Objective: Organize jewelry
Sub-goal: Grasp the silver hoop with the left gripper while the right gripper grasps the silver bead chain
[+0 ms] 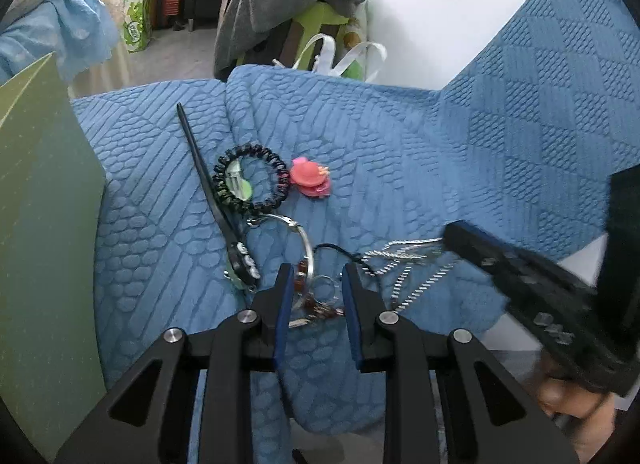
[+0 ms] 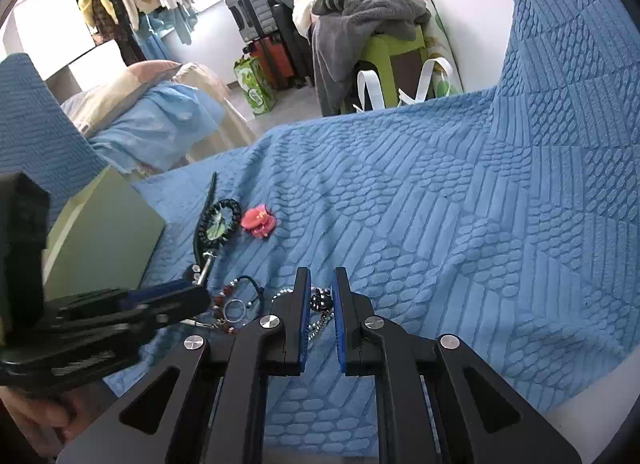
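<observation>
- While both tools work low in the frame over the blue quilted cover [image 2: 440,192], the right gripper [image 2: 321,296] has its jaws drawn narrow on a dark bead cluster [image 2: 321,302], with the silver chain [image 2: 316,324] trailing below it.
- From the left wrist view, the same gripper enters from the right edge, blurred, its tip at the silver chain [image 1: 404,252], whose links hang in loops toward the lower centre.
- The left gripper [image 1: 316,284] stands part open, its blue pads either side of a small metal ring [image 1: 325,285] and a string of brown beads [image 1: 316,306]; whether the pads press on anything I cannot tell.
- Just beyond its tip lies a thin silver bangle [image 1: 298,232], and to the left of that a long black hair stick [image 1: 208,188] with pale stones at its near end.
- Further up sit a black coiled hair tie [image 1: 250,180] around a green clip, and beside it a pink hair claw [image 1: 310,178].
- At the left edge stands a pale green box [image 1: 44,224], likely where the pieces go.
- The step in hand seems to be freeing the chain from the tangled heap.
- Next, the right hand should lift slowly so the chain slides clear, while the left pins or picks the beads; a snagged link could drag the ring and bangle along.
</observation>
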